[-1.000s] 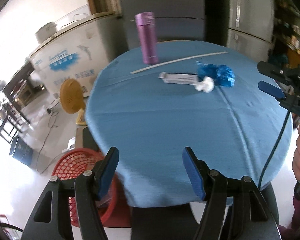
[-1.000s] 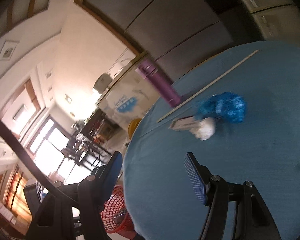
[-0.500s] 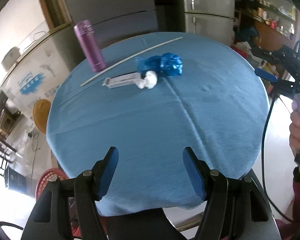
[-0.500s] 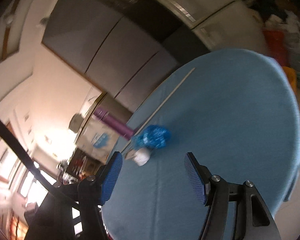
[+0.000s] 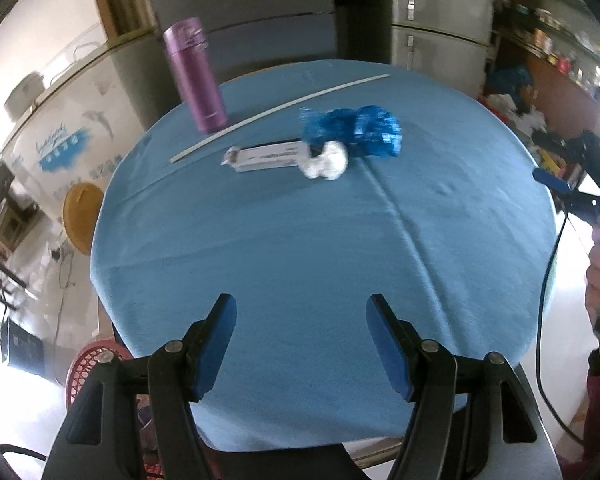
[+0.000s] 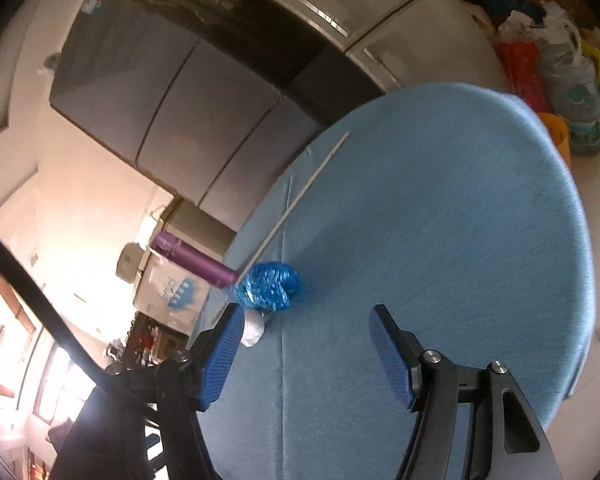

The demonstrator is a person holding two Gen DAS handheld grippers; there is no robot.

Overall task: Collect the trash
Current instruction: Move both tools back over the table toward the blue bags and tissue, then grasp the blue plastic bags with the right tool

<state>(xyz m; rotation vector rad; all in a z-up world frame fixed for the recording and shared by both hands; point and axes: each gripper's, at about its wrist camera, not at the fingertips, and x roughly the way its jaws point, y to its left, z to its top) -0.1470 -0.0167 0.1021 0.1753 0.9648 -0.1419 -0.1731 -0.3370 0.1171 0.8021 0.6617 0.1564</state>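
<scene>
Left gripper (image 5: pixel 300 312) spread wide with nothing between its blue pads, poised over the near edge of the round table with the blue cloth (image 5: pixel 320 248). Right gripper (image 6: pixel 306 332) likewise agape and empty, off the table's right side.

Trash clustered toward the far side: crumpled blue foil wrapper (image 5: pixel 354 130), white paper ball (image 5: pixel 327 160) touching it, flat white carton (image 5: pixel 268 156) just left of the ball. Long white stick (image 5: pixel 280 110) lying behind them, purple flask (image 5: pixel 194 76) upright at its left end. Red mesh basket (image 5: pixel 96 368) on the floor, below the table's near left edge.
</scene>
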